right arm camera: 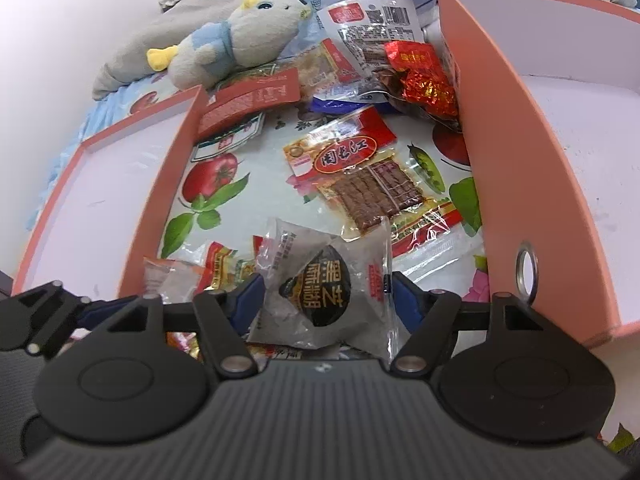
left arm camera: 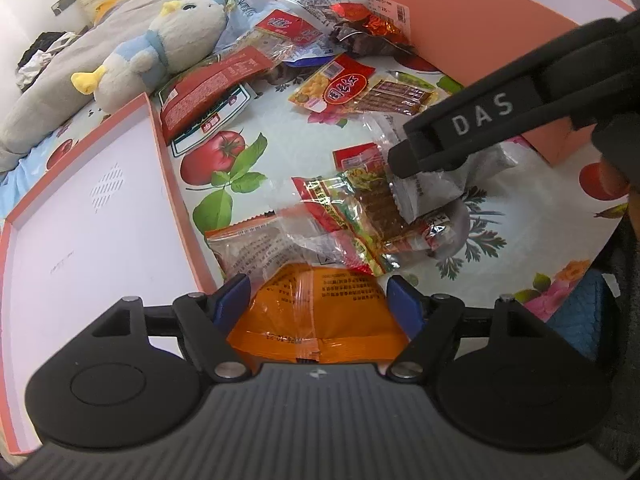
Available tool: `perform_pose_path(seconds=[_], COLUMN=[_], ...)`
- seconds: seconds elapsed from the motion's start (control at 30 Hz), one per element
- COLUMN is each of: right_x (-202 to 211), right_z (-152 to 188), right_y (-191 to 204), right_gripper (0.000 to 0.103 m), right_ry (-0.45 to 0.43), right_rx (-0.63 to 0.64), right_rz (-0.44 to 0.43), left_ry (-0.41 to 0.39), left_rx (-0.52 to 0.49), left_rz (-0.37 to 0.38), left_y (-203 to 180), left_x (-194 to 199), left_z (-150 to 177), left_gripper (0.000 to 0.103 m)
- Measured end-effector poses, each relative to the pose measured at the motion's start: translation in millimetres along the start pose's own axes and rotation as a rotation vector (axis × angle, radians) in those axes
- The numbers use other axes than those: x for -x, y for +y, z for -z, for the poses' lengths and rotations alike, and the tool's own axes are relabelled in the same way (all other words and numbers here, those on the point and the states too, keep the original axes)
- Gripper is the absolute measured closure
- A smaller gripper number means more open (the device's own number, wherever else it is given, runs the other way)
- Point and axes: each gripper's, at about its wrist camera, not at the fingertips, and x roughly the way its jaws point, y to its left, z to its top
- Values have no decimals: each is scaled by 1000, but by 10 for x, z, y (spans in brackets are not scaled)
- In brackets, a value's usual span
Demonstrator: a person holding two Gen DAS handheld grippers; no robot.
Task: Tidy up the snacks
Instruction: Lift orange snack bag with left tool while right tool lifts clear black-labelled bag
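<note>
Straddling an orange snack packet [left arm camera: 320, 312], the left claw [left arm camera: 318, 300] stands spread, while the right claw [right arm camera: 326, 294] brackets a grey packet [right arm camera: 324, 292], grip unclear.

Tomato-print cloth [left arm camera: 280, 152] (floral too) bears scattered snack packets [right arm camera: 352, 176]; a plush toy [left arm camera: 160, 48].

The right gripper [right arm camera: 326, 288] has a grey snack packet [right arm camera: 320, 288] between its blue fingers [right arm camera: 406, 298]. Beyond lie a red packet of brown strips [right arm camera: 356, 176] on the flowered cloth [right arm camera: 256, 208], a plush toy [right arm camera: 236, 40], and pink boxes on either side [right arm camera: 516, 152].
</note>
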Motion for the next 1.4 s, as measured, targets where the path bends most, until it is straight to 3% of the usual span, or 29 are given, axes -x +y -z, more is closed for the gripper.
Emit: perform_pose_path(seconds=[0.37,0.8,0.83,0.87,0.9,1.0,1.2,1.27,1.33,1.4], right_x=[207,439,461,477,495,521,537,552,569,587], right_z=[17,-2,-5,-10,-15,-29,13,49,83,106], right_y=[8,51,52,55,58,53,57,53,40,20], right_gripper=[32,32,32,32,32,32,32,32,32,32], right_ry=[-25,-45,-48,-51,-54,-53,-42,-38,-34,-32], right_rx=[20,66,68,69,69,63,73,74,71,70], right_rz=[-28,-43,-45,-46,-48,-53,-53,-53,-47,-44], left_ry=[18,-25,-34,-42,-39,-67,-25,-15,-13,-15], left_rx=[62,322,351,379,408,457,393,357,322,275], left_rz=[26,58,63,64,61,58,82,76,58,40], left_y=[68,209,245,276,309,372,272,222,178,127], left_x=[77,441,482,522,549,626,547,521,496,468], left_z=[-15,47,39,30,12,-16,22,37,43,34], left_gripper=[34,37,41,65,68,68,66,59,40,38])
